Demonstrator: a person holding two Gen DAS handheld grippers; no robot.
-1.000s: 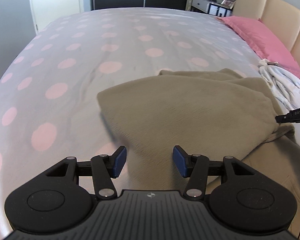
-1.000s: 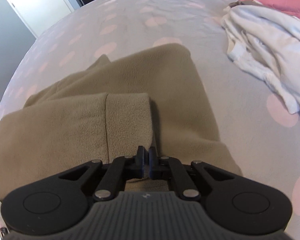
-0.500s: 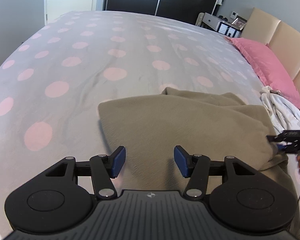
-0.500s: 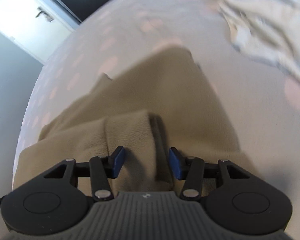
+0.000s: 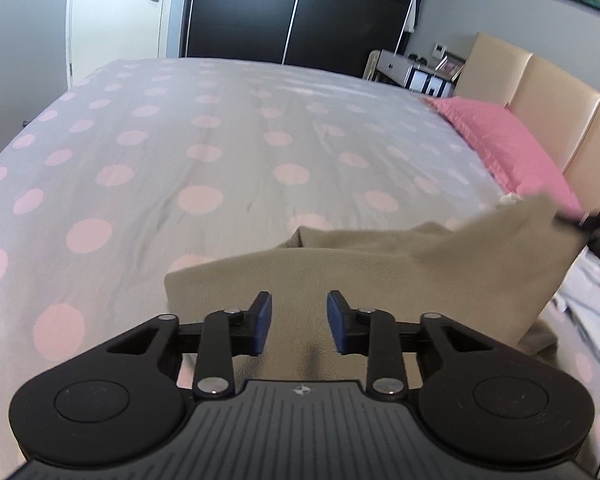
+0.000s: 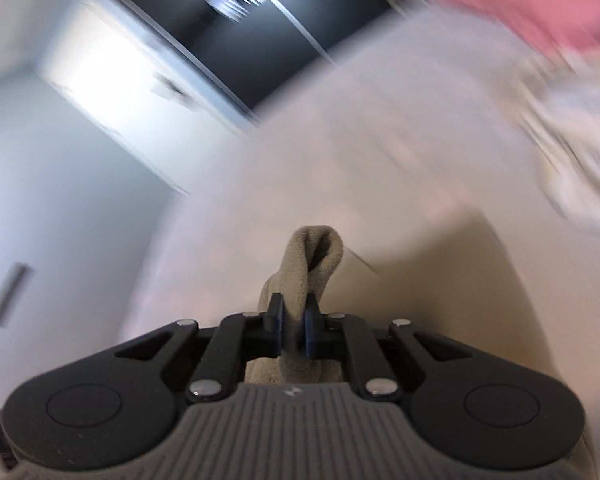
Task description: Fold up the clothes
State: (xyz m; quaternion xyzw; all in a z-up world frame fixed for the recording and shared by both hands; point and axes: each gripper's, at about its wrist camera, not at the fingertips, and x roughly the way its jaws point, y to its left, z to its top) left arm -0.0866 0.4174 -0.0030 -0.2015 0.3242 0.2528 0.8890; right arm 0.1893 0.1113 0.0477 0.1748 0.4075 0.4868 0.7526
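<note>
One bed (image 5: 204,148) in a grey cover dotted with pink circles carried everything. On it lay one beige fleece garment (image 5: 399,276), its far corner lifted beside one pink pillow (image 5: 511,148) along the headboard. White clothes (image 5: 591,296) lay just beyond it. The right gripper (image 6: 294,322) had just closed, jaws pinching a fleece fold. The left gripper (image 5: 298,322) had narrowed, jaws still apart above the fleece.
</note>
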